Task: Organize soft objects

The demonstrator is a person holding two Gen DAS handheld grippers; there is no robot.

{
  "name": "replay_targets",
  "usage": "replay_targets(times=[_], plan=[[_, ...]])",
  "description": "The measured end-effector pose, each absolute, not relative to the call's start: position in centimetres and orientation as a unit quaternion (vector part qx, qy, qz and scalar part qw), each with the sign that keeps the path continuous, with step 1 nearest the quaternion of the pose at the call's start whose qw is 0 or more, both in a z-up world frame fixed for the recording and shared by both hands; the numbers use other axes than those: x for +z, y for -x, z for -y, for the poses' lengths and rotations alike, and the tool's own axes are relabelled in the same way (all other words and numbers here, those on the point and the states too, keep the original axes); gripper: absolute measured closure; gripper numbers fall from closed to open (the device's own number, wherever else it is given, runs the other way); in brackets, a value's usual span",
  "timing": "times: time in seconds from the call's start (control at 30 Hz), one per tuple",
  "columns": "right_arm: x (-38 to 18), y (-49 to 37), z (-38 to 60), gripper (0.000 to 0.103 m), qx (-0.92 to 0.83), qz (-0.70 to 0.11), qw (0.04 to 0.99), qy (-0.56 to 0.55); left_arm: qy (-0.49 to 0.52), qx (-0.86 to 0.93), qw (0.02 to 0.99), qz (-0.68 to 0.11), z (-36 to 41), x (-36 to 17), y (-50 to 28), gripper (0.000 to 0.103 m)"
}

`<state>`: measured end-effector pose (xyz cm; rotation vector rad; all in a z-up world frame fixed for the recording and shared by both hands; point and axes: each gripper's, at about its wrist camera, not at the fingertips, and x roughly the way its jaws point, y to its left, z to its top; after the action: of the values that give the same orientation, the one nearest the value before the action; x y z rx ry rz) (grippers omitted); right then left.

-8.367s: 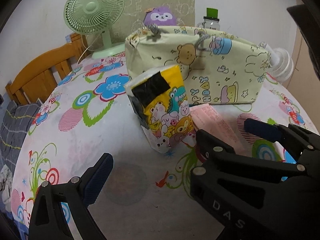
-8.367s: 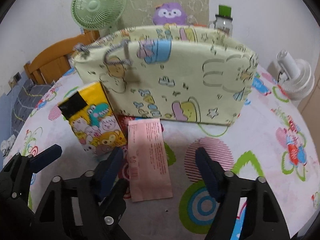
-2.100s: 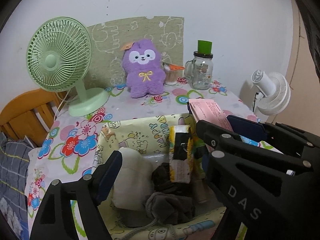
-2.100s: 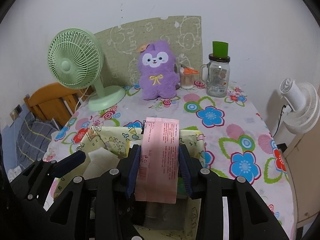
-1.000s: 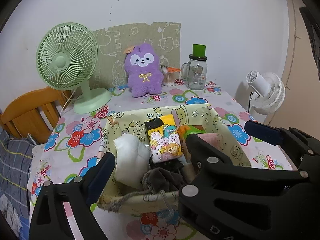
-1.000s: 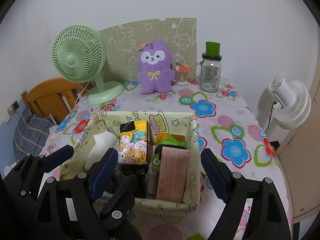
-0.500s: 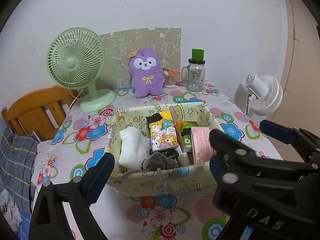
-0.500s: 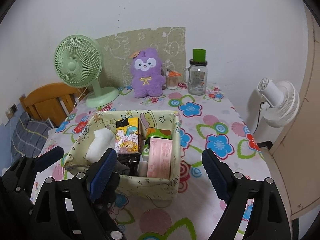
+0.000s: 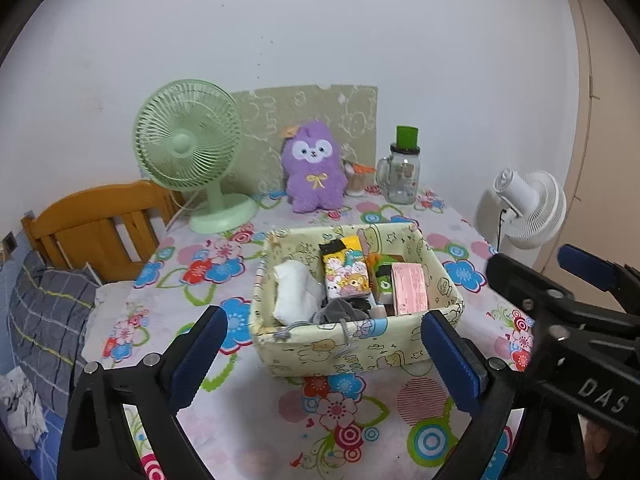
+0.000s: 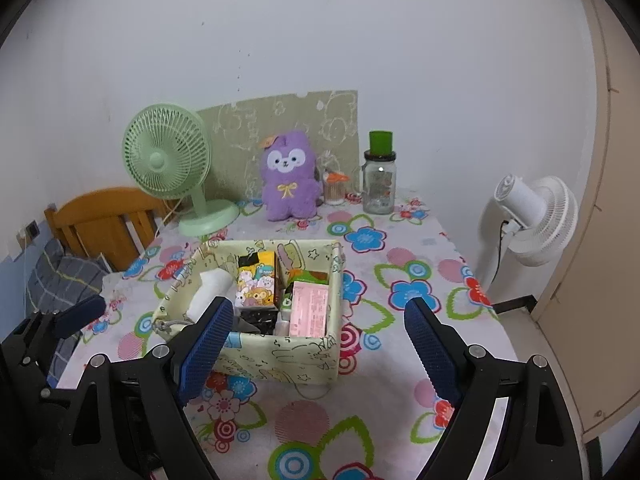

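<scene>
Both of our grippers have pulled farther back from the fabric basket (image 9: 356,344) than half a second ago, so it sits smaller in each view, with more flowered tablecloth (image 9: 352,432) showing on the near side of it.

From the left wrist we see the basket's near wall head-on, with a grey drawstring (image 9: 346,342) hanging over its rim. Inside it are a white cloth (image 9: 296,292) at the left, a yellow cartoon-print pack (image 9: 345,270) standing in the middle, a green packet (image 9: 384,278) beside that, and the pink packet (image 9: 409,288) at the right end. This view also catches our right gripper (image 9: 560,280) off to the right of the basket.

From the right wrist we look at the basket (image 10: 280,356) more from its right corner. The pink packet (image 10: 310,308) stands against its near wall, with the yellow pack (image 10: 257,278) behind and to the left. Only here does our left gripper (image 10: 60,320) show, as a dark frame left of the basket.

Behind the basket stand a green fan (image 9: 188,152), a purple plush (image 9: 314,170) and a glass jar with a green lid (image 9: 404,174); a white fan (image 9: 528,210) stands off to its right.

Our left gripper (image 9: 326,354) is spread wide, its blue pads (image 9: 196,354) clear of the basket, with nothing between them. Our right gripper (image 10: 318,354) is equally wide apart and grips nothing.
</scene>
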<state>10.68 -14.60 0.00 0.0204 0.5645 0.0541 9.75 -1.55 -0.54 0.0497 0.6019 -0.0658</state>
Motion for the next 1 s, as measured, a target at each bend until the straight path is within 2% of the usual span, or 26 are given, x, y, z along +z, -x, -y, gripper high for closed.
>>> replay_targets(times=[0.1,0.33,0.47,1.0], plan=[[0.6,-9.5,14.8,0.009,0.023,-0.267,0.963,-0.009,-0.022,-0.027,0.957,-0.287,1.1,0.1,-8.5,0.004],[2.0,-6.5,15.0,0.007,0.02,-0.236,0.972,0.0,-0.016,-0.014,0.964,-0.265,0.2,1.4,-5.8,0.0],[2.6,-5.1,15.2,0.001,0.014,-0.221,0.975,0.003,-0.018,-0.01,0.967,-0.254,-0.1,1.9,-4.5,0.0],[3.1,-1.8,15.8,0.0,0.01,-0.205,0.979,-0.006,-0.03,-0.017,0.975,-0.218,0.7,2.9,-0.5,0.0]])
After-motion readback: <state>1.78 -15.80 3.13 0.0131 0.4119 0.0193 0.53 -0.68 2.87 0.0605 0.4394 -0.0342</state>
